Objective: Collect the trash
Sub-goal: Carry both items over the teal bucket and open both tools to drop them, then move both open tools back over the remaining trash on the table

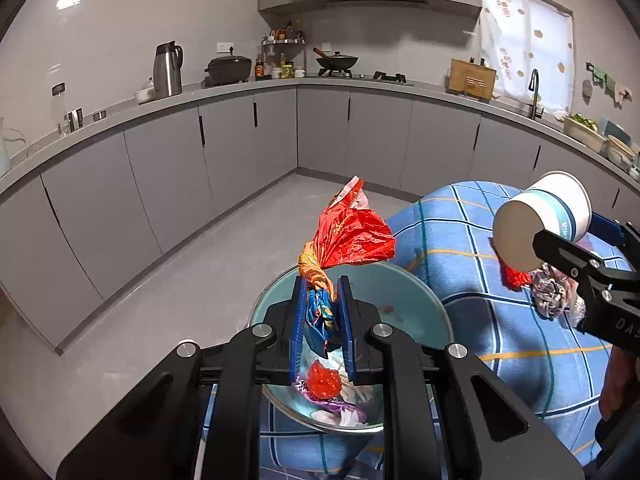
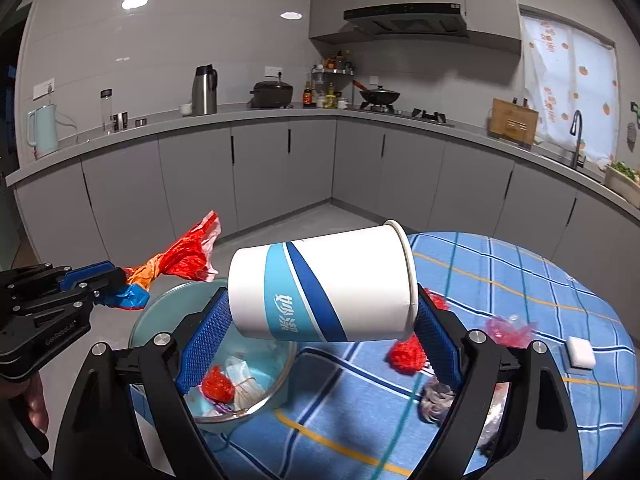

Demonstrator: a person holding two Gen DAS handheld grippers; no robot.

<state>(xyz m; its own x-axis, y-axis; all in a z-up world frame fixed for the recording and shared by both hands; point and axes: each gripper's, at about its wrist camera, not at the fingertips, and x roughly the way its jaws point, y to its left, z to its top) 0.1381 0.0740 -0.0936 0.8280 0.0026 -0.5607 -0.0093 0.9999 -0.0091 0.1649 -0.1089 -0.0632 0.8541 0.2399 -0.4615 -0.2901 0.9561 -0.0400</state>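
My left gripper [image 1: 322, 316] is shut on a crumpled red, orange and blue foil wrapper [image 1: 348, 236], held above a pale green bowl [image 1: 424, 304] that has several scraps of trash in it. In the right wrist view the same wrapper [image 2: 176, 260] sticks out of the left gripper [image 2: 108, 284] at the left. My right gripper [image 2: 320, 320] is shut on a white and blue paper cup [image 2: 320, 284] lying sideways between its pads, to the right of the bowl [image 2: 164, 312]. The cup [image 1: 540, 220] also shows at the right of the left wrist view.
The bowl stands at the edge of a table under a blue checked cloth [image 2: 520, 280]. On the cloth lie a red scrap [image 2: 406, 354], a purple-grey wad [image 2: 436, 396], a pink wrapper [image 2: 508, 330] and a white block [image 2: 580, 352]. Grey kitchen cabinets [image 1: 240, 140] line the far walls.
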